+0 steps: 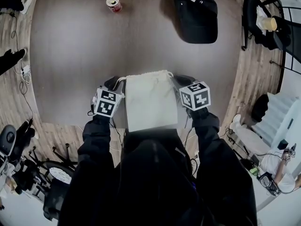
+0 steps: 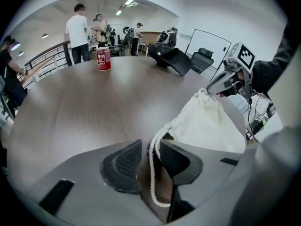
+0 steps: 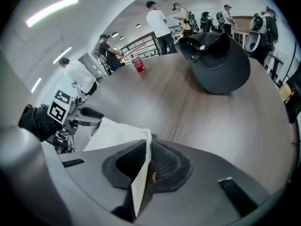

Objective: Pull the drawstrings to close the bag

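Observation:
A white cloth drawstring bag (image 1: 149, 100) lies flat on the brown table (image 1: 70, 55), its gathered mouth pointing away from me. My left gripper (image 1: 114, 84) is at the bag's left top corner. In the left gripper view its jaws (image 2: 150, 147) stand apart, and the white cord (image 2: 152, 173) runs loosely between them without being pinched. My right gripper (image 1: 182, 83) is at the right top corner. In the right gripper view it (image 3: 148, 147) is shut on a fold of the bag's cloth (image 3: 140, 182).
A red can (image 1: 113, 3) stands at the table's far side, and a black cap (image 1: 195, 14) lies at the far right. Chairs and gear crowd the floor to the right. Several people stand beyond the far edge (image 2: 77, 29).

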`<action>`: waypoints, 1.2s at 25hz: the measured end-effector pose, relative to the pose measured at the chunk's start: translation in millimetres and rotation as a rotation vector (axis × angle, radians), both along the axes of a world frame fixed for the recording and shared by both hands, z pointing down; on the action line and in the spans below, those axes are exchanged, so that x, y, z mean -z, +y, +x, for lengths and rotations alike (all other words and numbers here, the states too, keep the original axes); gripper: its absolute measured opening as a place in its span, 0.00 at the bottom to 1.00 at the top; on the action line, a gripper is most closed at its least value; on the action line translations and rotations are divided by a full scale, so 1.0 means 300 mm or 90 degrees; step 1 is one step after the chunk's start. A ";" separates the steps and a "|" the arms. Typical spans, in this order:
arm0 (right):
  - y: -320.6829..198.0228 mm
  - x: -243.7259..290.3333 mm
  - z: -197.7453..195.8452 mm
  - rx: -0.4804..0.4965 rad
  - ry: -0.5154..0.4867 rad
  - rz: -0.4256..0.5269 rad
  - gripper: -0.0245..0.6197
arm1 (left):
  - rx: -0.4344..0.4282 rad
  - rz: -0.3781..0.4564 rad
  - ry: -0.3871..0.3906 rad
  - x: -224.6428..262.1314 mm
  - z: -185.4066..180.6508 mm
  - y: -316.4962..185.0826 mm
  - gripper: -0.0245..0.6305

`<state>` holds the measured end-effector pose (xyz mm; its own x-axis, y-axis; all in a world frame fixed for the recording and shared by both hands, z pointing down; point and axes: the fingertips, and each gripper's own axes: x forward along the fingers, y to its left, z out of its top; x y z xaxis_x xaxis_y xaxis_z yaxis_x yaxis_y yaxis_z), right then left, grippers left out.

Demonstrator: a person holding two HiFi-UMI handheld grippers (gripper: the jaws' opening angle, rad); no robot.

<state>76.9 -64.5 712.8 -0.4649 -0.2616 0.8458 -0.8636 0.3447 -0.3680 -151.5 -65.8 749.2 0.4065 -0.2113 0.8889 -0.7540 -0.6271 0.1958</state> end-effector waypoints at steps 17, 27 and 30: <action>-0.007 -0.015 -0.047 0.085 -0.041 -0.015 0.47 | -0.106 -0.001 -0.005 -0.012 0.055 0.010 0.25; -0.047 -0.014 -0.010 0.024 -0.035 -0.002 0.19 | -0.112 -0.004 -0.011 -0.012 0.038 0.013 0.25; -0.044 -0.017 -0.014 0.055 -0.030 -0.009 0.29 | -0.126 -0.001 -0.011 -0.011 0.044 0.014 0.25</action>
<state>72.6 -77.7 717.8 -0.5240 -0.2070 0.8262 -0.8128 0.4116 -0.4124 -138.1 -61.7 752.4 0.4245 -0.1273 0.8965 -0.6194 -0.7629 0.1850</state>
